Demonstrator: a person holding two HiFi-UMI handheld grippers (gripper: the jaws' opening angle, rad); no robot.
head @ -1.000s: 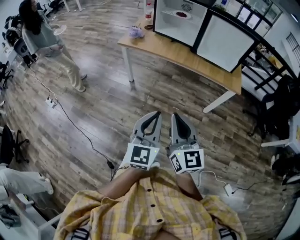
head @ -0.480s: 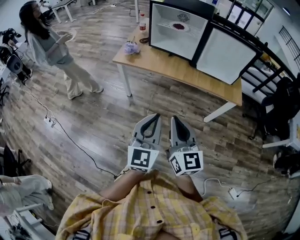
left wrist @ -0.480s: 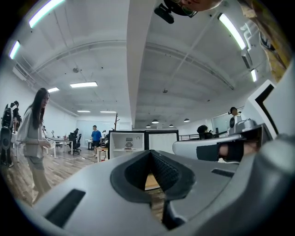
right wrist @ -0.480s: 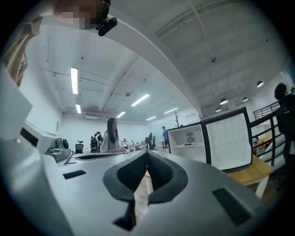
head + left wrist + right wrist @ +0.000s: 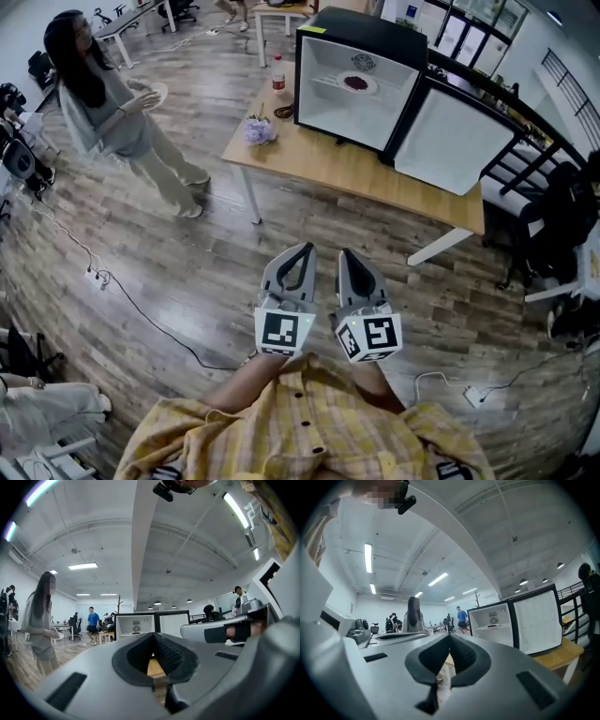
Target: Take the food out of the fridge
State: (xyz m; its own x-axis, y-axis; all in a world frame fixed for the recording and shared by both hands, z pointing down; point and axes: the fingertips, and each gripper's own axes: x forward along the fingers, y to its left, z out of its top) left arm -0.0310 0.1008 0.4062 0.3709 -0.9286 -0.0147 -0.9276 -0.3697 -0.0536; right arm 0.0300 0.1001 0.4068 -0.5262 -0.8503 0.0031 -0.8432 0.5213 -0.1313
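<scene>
A black mini fridge (image 5: 367, 29) stands on a wooden table (image 5: 356, 171) at the top of the head view, its white door (image 5: 437, 137) swung open to the right. On its shelf lies a white plate with dark red food (image 5: 357, 82). My left gripper (image 5: 305, 249) and right gripper (image 5: 343, 253) are held side by side over the floor, well short of the table, pointing level at it. Both are shut and hold nothing. The left gripper view shows its joined tips (image 5: 153, 634) below the fridge (image 5: 136, 625). The right gripper view shows its joined tips (image 5: 449, 635) and the fridge (image 5: 492, 620).
A person (image 5: 112, 112) stands at the left holding a plate. Purple flowers (image 5: 260, 129) and a bottle (image 5: 278, 75) sit on the table's left end. A cable (image 5: 141, 309) runs over the wooden floor. Black railing and a chair (image 5: 562, 206) stand at the right.
Both grippers have moved forward together towards the table, still shut. The fridge and table now sit lower and larger in the head view. The person at the left has shifted right in frame.
</scene>
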